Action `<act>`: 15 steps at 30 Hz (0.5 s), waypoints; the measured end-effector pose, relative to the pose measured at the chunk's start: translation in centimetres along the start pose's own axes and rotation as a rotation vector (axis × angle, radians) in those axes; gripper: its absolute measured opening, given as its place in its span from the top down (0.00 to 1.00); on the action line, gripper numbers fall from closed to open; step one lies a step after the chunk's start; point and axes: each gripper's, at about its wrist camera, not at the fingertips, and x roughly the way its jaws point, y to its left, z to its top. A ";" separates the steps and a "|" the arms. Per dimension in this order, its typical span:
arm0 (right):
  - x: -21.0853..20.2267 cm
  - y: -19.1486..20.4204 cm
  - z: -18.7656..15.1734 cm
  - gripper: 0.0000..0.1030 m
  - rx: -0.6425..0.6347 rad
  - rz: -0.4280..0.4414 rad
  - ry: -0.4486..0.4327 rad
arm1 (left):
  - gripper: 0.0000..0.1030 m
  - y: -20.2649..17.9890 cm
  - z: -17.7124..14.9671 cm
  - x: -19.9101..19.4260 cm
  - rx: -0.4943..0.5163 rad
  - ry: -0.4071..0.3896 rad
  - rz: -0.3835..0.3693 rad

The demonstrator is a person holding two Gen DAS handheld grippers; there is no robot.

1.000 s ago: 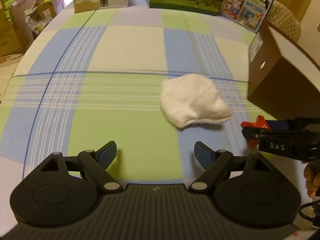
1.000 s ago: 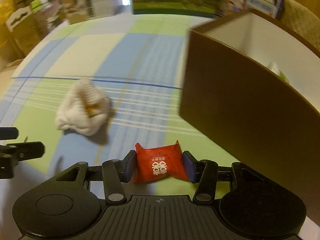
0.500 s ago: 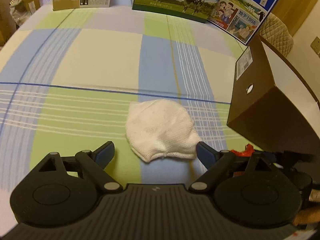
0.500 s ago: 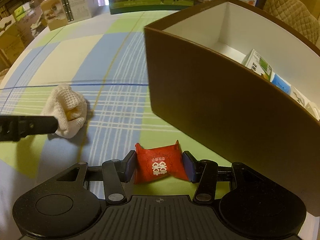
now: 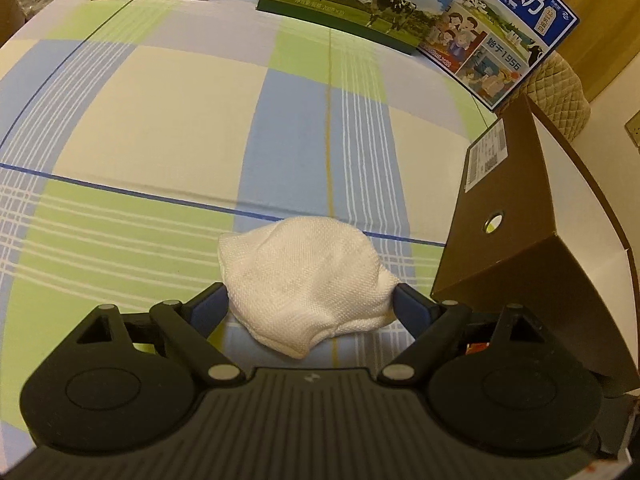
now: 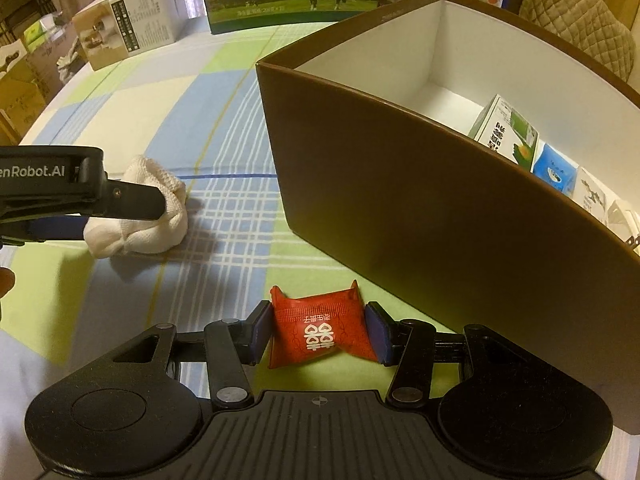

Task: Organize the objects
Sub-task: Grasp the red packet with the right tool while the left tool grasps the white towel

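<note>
Red sachet (image 6: 323, 332) pinched in right tongs (image 6: 318, 334); left tongs (image 5: 310, 306) spread, flanking white cloth (image 5: 308, 284).

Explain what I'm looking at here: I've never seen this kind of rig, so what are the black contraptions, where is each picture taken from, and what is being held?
There is no robot arm. A person holds a black two-finger gripper in each hand, and each carries a fisheye camera looking forward along its fingers. One picture is the left gripper's view: its open fingers straddle a crumpled white knitted cloth lying on the checked blue, green and cream tablecloth. The other is the right gripper's view: its fingers are shut on a small red sachet with white characters. Beside it stands an open brown cardboard box with a white inside, already holding small cartons. Milk boxes stand at the far edge.
</note>
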 end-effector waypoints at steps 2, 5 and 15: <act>0.0 -0.3 0.0 0.54 0.008 0.005 0.001 | 0.16 0.2 -0.2 -0.5 -0.001 0.004 -0.016; -0.1 -0.2 0.2 0.54 0.010 0.004 0.002 | 0.16 0.6 -0.1 -1.2 -0.028 0.005 -0.042; -0.3 -0.3 0.1 0.54 0.014 0.008 -0.001 | 0.16 -0.8 0.6 1.5 0.015 -0.003 0.097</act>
